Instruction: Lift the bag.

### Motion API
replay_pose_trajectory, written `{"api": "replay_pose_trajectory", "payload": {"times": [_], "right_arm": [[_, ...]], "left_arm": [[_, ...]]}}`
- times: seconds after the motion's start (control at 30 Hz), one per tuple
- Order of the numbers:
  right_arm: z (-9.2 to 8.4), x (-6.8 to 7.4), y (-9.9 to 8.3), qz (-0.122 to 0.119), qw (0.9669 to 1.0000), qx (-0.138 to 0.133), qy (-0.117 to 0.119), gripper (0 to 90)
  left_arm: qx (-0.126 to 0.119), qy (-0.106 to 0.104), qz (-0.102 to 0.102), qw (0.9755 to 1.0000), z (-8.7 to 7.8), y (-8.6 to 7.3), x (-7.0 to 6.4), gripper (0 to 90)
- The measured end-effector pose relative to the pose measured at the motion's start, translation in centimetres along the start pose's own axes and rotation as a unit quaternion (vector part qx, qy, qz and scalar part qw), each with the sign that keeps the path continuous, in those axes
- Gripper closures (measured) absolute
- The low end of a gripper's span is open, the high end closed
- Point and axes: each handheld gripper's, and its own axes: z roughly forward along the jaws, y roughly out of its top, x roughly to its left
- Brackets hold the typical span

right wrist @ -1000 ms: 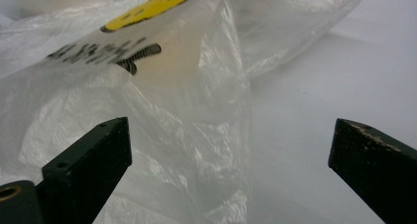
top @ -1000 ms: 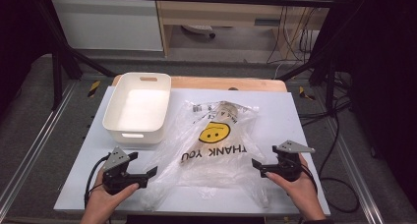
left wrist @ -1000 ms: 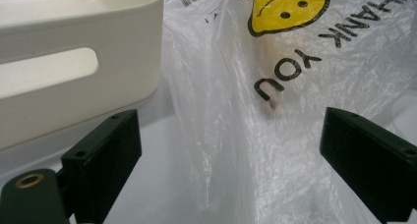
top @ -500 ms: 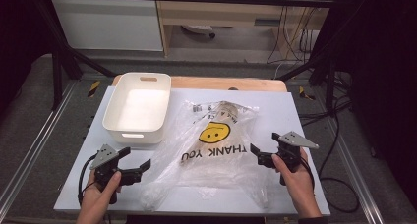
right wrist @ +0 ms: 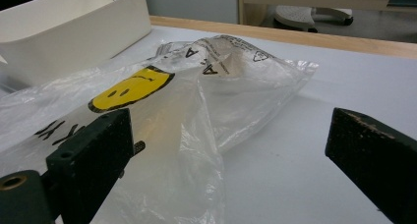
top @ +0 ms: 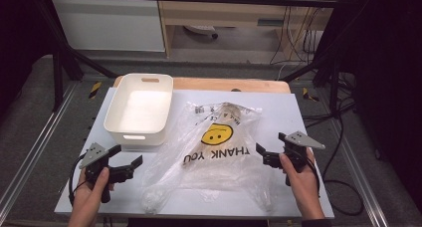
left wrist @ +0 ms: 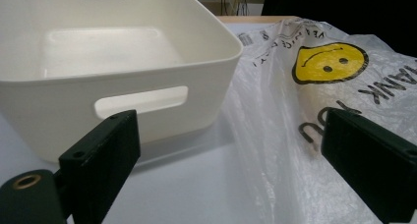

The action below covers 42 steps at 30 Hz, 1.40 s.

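Note:
A clear plastic bag [top: 214, 147] printed with a yellow smiley and "THANK YOU" lies crumpled on the white table top [top: 288, 112]. A white empty tub [top: 139, 110] stands to its left. My left gripper [top: 126, 155] is open at the front left, pointing toward the bag's left edge and apart from it. In the left gripper view the tub [left wrist: 123, 62] and the bag [left wrist: 305, 101] lie ahead of the open left gripper [left wrist: 231, 170]. My right gripper [top: 271, 143] is open at the bag's right edge. The right gripper [right wrist: 231, 160] has the bag [right wrist: 196, 106] just ahead, nothing between its jaws.
A wooden board edge [top: 229, 83] runs behind the table top. Metal rails [top: 30, 152] flank both sides. Cables [top: 343, 137] trail on the floor at the right. The tub's near wall [left wrist: 142, 98] has a handle slot.
The left gripper has shifted a little left and away from the person. The right gripper has edged slightly farther from the person. Both have stayed open; the bag has not moved.

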Motion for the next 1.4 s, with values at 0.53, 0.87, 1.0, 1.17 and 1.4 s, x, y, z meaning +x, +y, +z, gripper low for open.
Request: {"api": "replay_pose_trajectory", "payload": {"times": [0.53, 0.87, 1.0, 1.17, 1.4], "right_arm": [[-1.8, -2.7, -0.5, 0.019, 0.9992, -0.014, -0.031, 2.6], [-2.2, -4.1, -1.3, 0.032, 0.9981, -0.015, -0.05, 3.0], [-2.1, -4.8, -1.9, 0.037, 0.9977, -0.006, -0.057, 3.1], [-2.2, -5.8, -2.6, 0.04, 0.9971, 0.004, -0.065, 3.1], [-1.8, -6.9, -4.0, 0.039, 0.9962, 0.037, -0.069, 3.0]], "left_arm": [[-0.003, 0.034, -0.025, 0.9991, -1.4, -0.2, 3.1, 7.6], [0.002, 0.051, -0.037, 0.998, -1.9, -0.7, 4.8, 7.7], [0.007, 0.056, -0.039, 0.9976, -2.1, -1.0, 5.6, 7.7], [0.014, 0.058, -0.038, 0.9975, -2.2, -1.3, 6.2, 7.8], [0.039, 0.05, -0.034, 0.9974, -1.5, -1.9, 6.4, 7.9]]}}
